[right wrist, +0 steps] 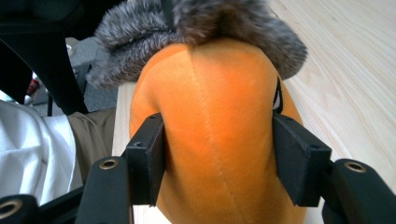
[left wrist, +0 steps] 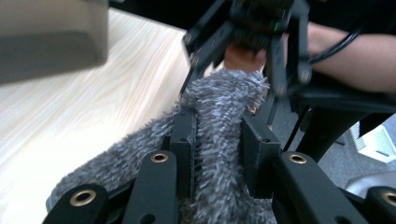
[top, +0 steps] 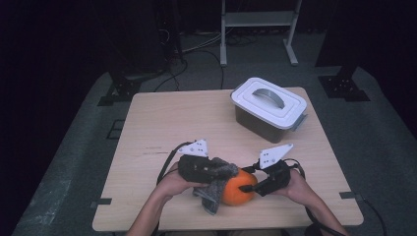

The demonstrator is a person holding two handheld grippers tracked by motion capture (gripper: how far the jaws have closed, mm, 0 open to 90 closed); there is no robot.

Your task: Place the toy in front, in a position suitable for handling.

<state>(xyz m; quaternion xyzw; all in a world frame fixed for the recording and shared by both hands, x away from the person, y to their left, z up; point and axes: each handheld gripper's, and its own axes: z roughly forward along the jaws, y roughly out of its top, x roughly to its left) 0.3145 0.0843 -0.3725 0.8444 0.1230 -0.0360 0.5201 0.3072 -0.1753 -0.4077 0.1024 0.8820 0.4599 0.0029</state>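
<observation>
An orange plush ball rests near the table's front edge, with a grey fuzzy cloth draped against its left side. My left gripper comes in from the left and is shut on the cloth, which bunches between its pads. From the right, my right gripper has its jaws on both sides of the plush ball, and its pads press into the soft surface. The cloth covers the ball's far end in the right gripper view.
A dark box with a white handled lid stands at the back right of the wooden table. Bare tabletop lies between it and the hands. A person's trousers and white cloth show beyond the table edge in the right gripper view.
</observation>
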